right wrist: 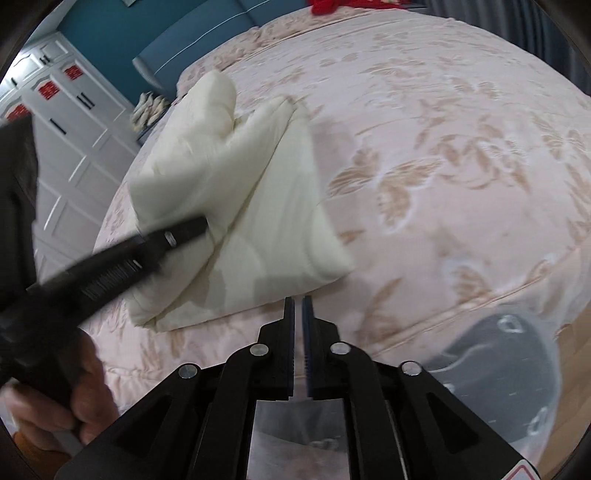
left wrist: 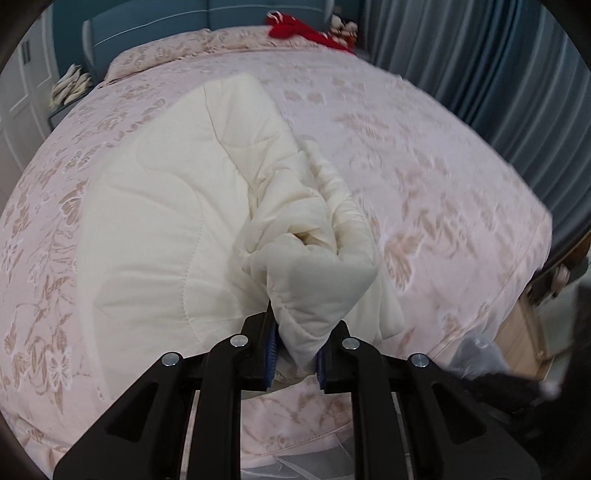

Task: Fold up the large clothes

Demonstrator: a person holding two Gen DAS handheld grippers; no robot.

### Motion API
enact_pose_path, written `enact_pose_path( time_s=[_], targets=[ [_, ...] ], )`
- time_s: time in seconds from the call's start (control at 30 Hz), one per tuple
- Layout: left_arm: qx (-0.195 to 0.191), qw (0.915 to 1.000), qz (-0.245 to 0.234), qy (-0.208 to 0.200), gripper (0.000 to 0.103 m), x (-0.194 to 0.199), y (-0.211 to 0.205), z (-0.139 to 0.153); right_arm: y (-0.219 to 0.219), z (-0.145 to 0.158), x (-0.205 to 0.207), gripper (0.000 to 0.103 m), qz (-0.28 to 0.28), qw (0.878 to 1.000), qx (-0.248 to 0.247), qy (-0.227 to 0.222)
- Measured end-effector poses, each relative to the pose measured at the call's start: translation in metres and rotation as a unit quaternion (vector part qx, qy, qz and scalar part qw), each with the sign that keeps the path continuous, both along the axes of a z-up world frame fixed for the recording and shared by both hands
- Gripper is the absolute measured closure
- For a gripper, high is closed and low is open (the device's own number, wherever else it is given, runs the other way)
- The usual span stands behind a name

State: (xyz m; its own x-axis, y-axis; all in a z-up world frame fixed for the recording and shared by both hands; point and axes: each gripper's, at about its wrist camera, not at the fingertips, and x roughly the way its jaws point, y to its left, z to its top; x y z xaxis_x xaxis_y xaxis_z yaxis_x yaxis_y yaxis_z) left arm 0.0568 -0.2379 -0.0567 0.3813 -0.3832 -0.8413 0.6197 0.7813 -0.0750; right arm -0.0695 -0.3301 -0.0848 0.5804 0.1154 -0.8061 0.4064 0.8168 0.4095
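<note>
A cream quilted garment (left wrist: 155, 229) lies partly folded on the pink floral bed (left wrist: 424, 177). My left gripper (left wrist: 293, 343) is shut on a bunched corner of the garment (left wrist: 317, 288) and holds it lifted above the folded part. In the right wrist view the garment (right wrist: 258, 206) lies near the bed's front edge, and the left gripper (right wrist: 199, 225) shows from the side, gripping a raised fold. My right gripper (right wrist: 298, 306) is shut and empty, just in front of the garment's near edge, above the bed (right wrist: 461, 184).
A red item (left wrist: 295, 27) and soft toys lie at the head of the bed by the teal headboard. Blue-grey curtains (left wrist: 498, 74) hang at the right. White wardrobe doors (right wrist: 66, 122) stand at the left. A clear plastic bag (right wrist: 509, 362) sits at the bed's right front corner.
</note>
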Motion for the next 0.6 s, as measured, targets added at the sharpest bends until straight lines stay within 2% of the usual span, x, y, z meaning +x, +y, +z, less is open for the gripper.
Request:
enact_pose_path(
  time_s=[0.07,0.13,0.17,0.2,0.27,0.3,0.4,0.47,0.53,0.6],
  targets=[
    [0.008,0.9999,-0.003,-0.006,0.087,-0.003,-0.003,-0.006,-0.010,0.010,0.002,0.094,-0.002,1.000,-0.009,-0.007],
    [0.007,0.9996,-0.007,-0.026,0.081,-0.009,-0.001,0.002,-0.016,0.027,0.008,0.092,0.005,1.000,-0.017,-0.021],
    [0.004,0.9992,-0.010,-0.039,0.078,-0.013,0.003,0.010,-0.019,0.037,0.013,0.087,0.006,0.999,-0.023,-0.030],
    [-0.006,0.9988,-0.013,-0.046,0.072,-0.017,0.010,0.019,-0.022,0.051,0.020,0.073,0.008,0.999,-0.026,-0.047],
    [-0.037,0.9982,-0.013,-0.046,0.067,-0.021,0.028,0.038,-0.033,0.076,0.035,0.051,0.007,0.996,-0.025,-0.083],
    [-0.051,0.9978,-0.007,-0.042,0.065,-0.023,0.040,0.046,-0.040,0.088,0.044,0.046,0.007,0.995,-0.023,-0.098],
    [-0.081,0.9959,0.031,-0.028,0.061,-0.021,0.081,0.062,-0.041,0.108,0.083,0.043,0.014,0.993,-0.004,-0.114],
    [-0.080,0.9941,0.067,-0.030,0.060,-0.015,0.109,0.064,-0.040,0.112,0.115,0.041,0.023,0.993,0.018,-0.114],
    [-0.075,0.9927,0.091,-0.025,0.060,-0.007,0.127,0.060,-0.034,0.108,0.136,0.041,0.025,0.995,0.025,-0.096],
    [-0.070,0.9898,0.124,0.000,0.060,0.007,0.145,0.046,-0.030,0.095,0.162,0.041,0.022,0.996,0.052,-0.070]
  ],
)
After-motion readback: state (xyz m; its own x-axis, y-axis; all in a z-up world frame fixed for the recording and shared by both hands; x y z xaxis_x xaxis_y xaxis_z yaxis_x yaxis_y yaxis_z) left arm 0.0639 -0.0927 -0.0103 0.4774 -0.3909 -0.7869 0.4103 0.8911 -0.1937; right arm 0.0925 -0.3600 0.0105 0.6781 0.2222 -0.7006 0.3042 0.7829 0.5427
